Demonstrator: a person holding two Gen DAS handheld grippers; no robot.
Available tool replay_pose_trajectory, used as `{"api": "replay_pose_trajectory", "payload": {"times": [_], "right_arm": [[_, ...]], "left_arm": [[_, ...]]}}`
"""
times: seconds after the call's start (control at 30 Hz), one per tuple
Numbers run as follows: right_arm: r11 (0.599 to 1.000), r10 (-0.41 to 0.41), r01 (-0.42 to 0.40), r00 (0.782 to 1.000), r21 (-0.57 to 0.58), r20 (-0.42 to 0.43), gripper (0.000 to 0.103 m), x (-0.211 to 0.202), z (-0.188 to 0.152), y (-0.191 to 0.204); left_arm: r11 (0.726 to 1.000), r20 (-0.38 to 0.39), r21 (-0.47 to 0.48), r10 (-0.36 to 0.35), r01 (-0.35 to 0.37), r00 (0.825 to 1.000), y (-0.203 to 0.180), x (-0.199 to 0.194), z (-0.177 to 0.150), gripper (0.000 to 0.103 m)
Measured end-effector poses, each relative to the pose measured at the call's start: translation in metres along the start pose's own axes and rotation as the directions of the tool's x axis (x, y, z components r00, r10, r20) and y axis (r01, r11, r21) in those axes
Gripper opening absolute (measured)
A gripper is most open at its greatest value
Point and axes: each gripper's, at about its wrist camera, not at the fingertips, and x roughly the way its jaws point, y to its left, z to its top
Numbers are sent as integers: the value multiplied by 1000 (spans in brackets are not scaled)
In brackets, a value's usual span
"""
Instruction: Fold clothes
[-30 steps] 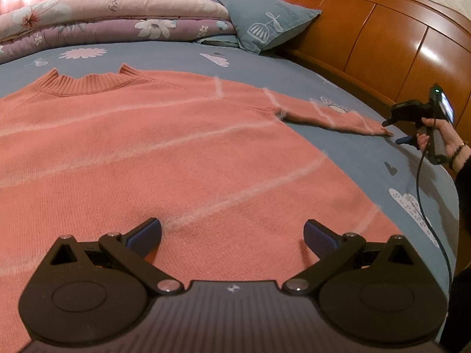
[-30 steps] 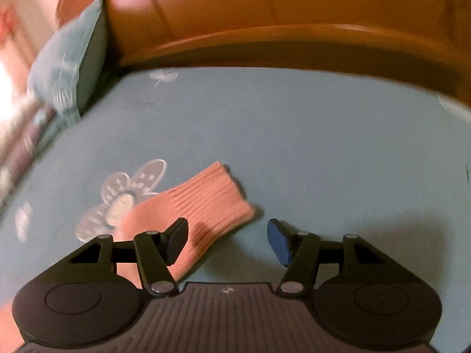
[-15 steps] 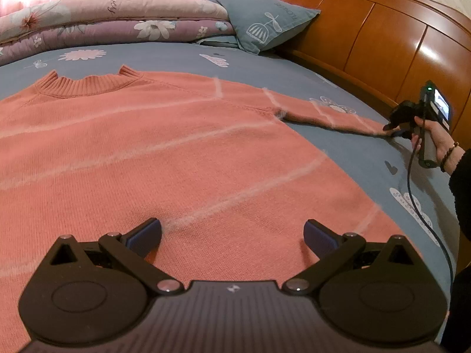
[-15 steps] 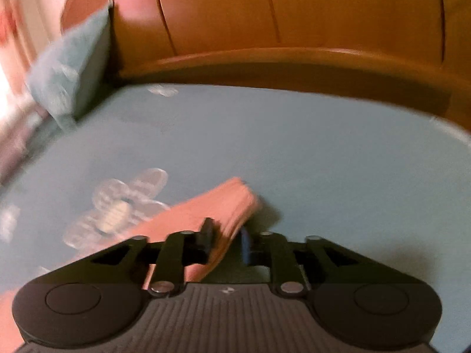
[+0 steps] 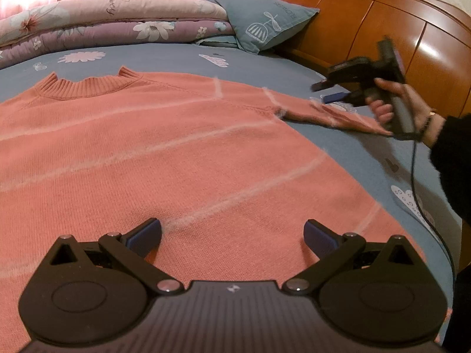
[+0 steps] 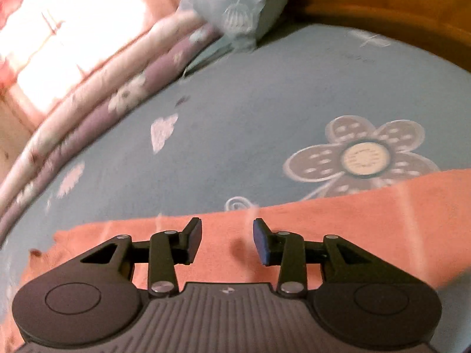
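A coral knit sweater (image 5: 176, 153) with pale stripes lies flat, collar away from me, on the blue bed sheet (image 5: 353, 158). My left gripper (image 5: 232, 232) hovers open and wide over the sweater's lower body, with nothing between its fingers. The sweater's right sleeve (image 5: 338, 114) stretches out to the right. A hand holds my right gripper (image 5: 323, 92) just above that sleeve. In the right wrist view, the right gripper (image 6: 227, 235) is over the sleeve (image 6: 353, 214). Its jaws are opening and the pads grip no cloth.
Folded floral quilts (image 5: 103, 26) and a blue pillow (image 5: 265, 20) sit at the bed's far side. A wooden headboard (image 5: 382, 29) runs along the right. A person's hand (image 5: 391, 103) and dark sleeve hold the right gripper, and its cable (image 5: 418, 194) hangs down.
The right gripper closed around the cuff, then moved left along the sleeve towards the sweater's body, rolling, and its jaws parted. The left gripper stayed still.
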Motion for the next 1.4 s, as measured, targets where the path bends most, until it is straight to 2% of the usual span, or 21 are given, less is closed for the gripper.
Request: {"api": "replay_pose_trajectory", "payload": {"times": [0.13,0.17,0.27,0.4,0.47,0.5,0.57,0.63,0.73,0.83,0.93,1.03,1.13,1.2,1.27,1.33,1.4], "right_arm": [[998,-19,20,1000,54,-21,46,11,8,-31],[997,-9,10,1000,83,-11,46,5,10,-44],[987,-92,87,995,133,31,46,-25,9,-78],[957,-119,97,991,272,67,45,-56,7,-123],[951,-156,127,984,283,81,48,-65,5,-118],[952,-165,135,982,273,90,54,-67,3,-112],[970,-73,54,995,236,72,59,-61,0,-95],[982,-1,-3,1000,191,21,59,-46,-5,-79],[994,-53,55,998,92,-30,58,-38,-15,-71],[980,-47,43,999,192,18,58,-58,-15,-103],[961,-78,58,995,272,64,58,-83,-13,-144],[915,-114,66,988,398,99,61,-98,-7,-172],[924,-178,121,976,363,128,68,-101,0,-164],[932,-140,88,982,351,126,68,-87,5,-156],[942,-129,91,987,322,100,69,-72,7,-148],[951,-179,154,981,269,70,69,-60,9,-140],[928,-275,238,957,286,95,68,-64,9,-135]], "left_arm": [[1000,0,-2,-3,3,1000,1,-1,0,102],[1000,0,-2,-3,3,1000,1,-1,0,102],[1000,-1,-3,-4,4,1000,1,-1,0,102],[1000,-1,-2,-4,4,1000,1,-1,0,102],[1000,-1,0,-3,3,1000,1,-1,0,102],[1000,-1,1,-3,3,1000,1,-1,0,102],[1000,-1,3,-2,2,1000,1,-1,0,102],[1000,-1,5,0,0,1000,1,-1,0,102],[1000,-1,5,-1,1,1000,1,-1,0,102],[1000,-1,4,-2,2,1000,1,-2,-1,102],[1000,-2,3,-4,4,1000,1,-2,-1,102],[1000,-2,4,-3,3,1000,1,-2,-1,102],[1000,-2,11,1,-1,1000,0,-2,-1,102],[1000,-1,16,3,-3,1000,0,-2,-1,102],[1000,-1,21,6,-6,1000,-1,-1,-2,102],[1000,-1,21,6,-6,1000,-1,-1,-2,102],[1000,-1,16,2,-2,1000,0,-1,-1,102]]}}
